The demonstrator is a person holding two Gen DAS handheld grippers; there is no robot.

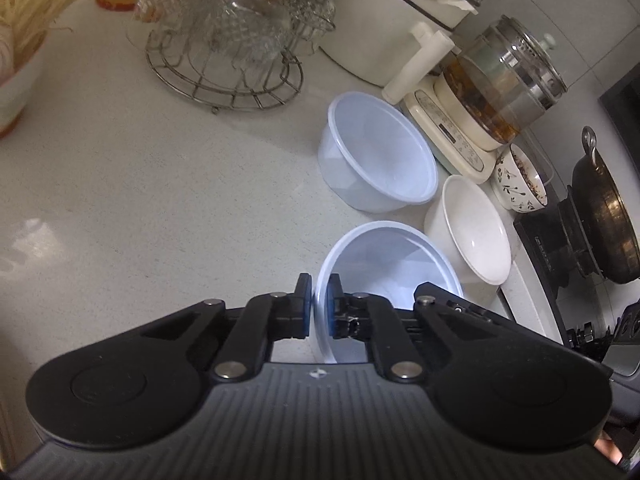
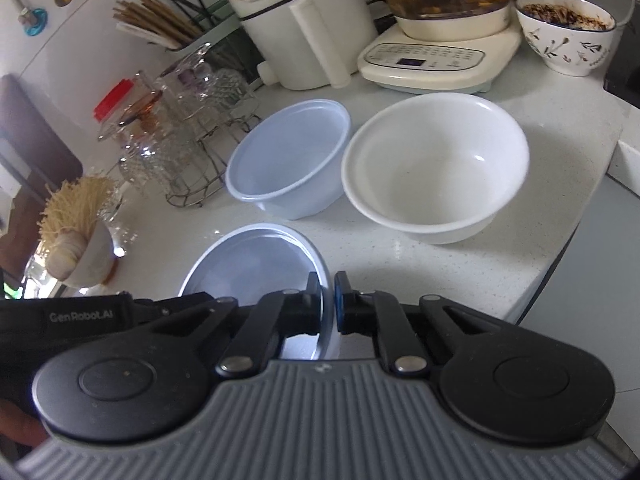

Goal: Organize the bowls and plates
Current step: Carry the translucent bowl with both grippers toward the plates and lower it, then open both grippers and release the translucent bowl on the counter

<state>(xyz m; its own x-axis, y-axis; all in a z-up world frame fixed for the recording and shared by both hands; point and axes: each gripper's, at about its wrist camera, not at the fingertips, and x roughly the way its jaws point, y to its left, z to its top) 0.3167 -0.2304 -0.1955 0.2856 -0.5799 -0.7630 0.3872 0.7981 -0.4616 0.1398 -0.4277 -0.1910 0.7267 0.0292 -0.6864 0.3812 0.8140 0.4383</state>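
A: Since the left wrist view comes first, what do the jaws of the left gripper (image 1: 319, 306) hold?

B: They are closed on the thin rim of the near plastic bowl (image 1: 394, 264), 1 jaw inside the wall and 1 outside. The bowl lies just ahead and to the right of the jaws, on or just above the desk (image 1: 140, 184); I cannot tell which. Further ahead sits a second plastic bowl (image 1: 380, 152), and right of the held one a white bowl (image 1: 472, 228), close beside it.

A: And the right wrist view?

B: The right gripper (image 2: 328, 304) pinches the same bowl (image 2: 256, 264) at the opposite side of its rim, with the bowl to the left of the jaws. Ahead stand the second plastic bowl (image 2: 288, 164) and the white bowl (image 2: 436, 164), side by side, nearly touching.

A: How will it handle?

B: My guess is light, thin and springy: the wall may flex or slip under a hard squeeze, so a gentle hold on the rolled rim, at 2 opposite spots, suits it. The white bowl looks heavier, stiff and breakable. Nesting the 2 plastic bowls seems the likely aim.
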